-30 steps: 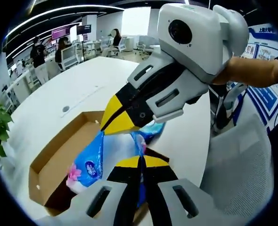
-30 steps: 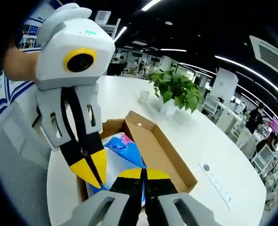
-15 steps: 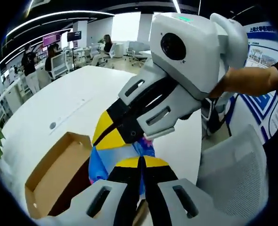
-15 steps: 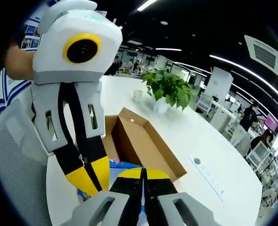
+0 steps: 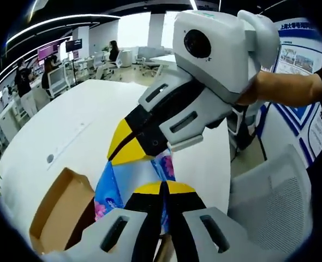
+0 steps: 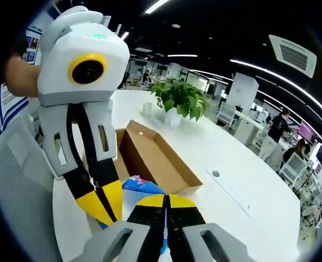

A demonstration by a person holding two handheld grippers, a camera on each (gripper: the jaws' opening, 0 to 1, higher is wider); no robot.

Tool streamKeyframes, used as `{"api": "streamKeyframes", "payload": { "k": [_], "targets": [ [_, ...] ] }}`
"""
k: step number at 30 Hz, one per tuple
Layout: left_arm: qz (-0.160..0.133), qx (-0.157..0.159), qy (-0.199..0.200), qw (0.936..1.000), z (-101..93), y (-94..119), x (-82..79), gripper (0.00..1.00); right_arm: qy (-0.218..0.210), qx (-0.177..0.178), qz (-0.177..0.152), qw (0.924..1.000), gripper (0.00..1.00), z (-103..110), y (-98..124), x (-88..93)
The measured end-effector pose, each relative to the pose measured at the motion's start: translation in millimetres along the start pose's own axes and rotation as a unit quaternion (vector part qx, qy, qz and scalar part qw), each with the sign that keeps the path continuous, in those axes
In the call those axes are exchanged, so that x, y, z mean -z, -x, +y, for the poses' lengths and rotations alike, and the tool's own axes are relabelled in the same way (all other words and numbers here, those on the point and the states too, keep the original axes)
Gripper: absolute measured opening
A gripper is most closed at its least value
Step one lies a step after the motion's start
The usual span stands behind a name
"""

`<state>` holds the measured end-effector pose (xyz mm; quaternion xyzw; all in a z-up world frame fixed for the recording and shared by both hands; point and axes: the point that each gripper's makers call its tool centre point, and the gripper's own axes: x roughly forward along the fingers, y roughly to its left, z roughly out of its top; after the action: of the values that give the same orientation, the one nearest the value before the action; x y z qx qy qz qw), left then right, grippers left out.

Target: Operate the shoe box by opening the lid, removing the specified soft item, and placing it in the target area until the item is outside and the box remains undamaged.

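1. While you hold both grippers up, the open cardboard shoe box (image 6: pixel 150 161) rests on the white table (image 6: pixel 232 164).
2. Your left gripper (image 5: pixel 162 188) and right gripper (image 6: pixel 165 200) both clench the blue tissue pack (image 5: pixel 129 177) above the box; its print is unreadable.

White bench (image 6: pixel 226 158); potted plant (image 6: pixel 178 99) and small cup (image 6: pixel 147 108) near its far edge. Grey mesh chair (image 5: pixel 273 202) beside bench.
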<state>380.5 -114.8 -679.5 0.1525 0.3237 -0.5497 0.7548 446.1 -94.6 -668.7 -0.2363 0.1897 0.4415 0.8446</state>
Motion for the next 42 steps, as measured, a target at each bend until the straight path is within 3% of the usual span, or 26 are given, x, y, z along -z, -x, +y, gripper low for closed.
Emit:
{"api": "streamKeyframes", "payload": {
  "k": [26, 42],
  "targets": [
    [-0.011, 0.044, -0.042, 0.9981, -27.0, -71.6, -60.1, 0.00, -0.039, 0.073, 0.026, 0.9963, 0.00, -53.6, 60.2, 56.8],
    [-0.007, 0.063, -0.054, 0.9965, -28.3, -110.5, -81.5, 0.00, -0.067, 0.110, 0.036, 0.9910, 0.00, -85.6, 84.8, 83.2]
  ]
}}
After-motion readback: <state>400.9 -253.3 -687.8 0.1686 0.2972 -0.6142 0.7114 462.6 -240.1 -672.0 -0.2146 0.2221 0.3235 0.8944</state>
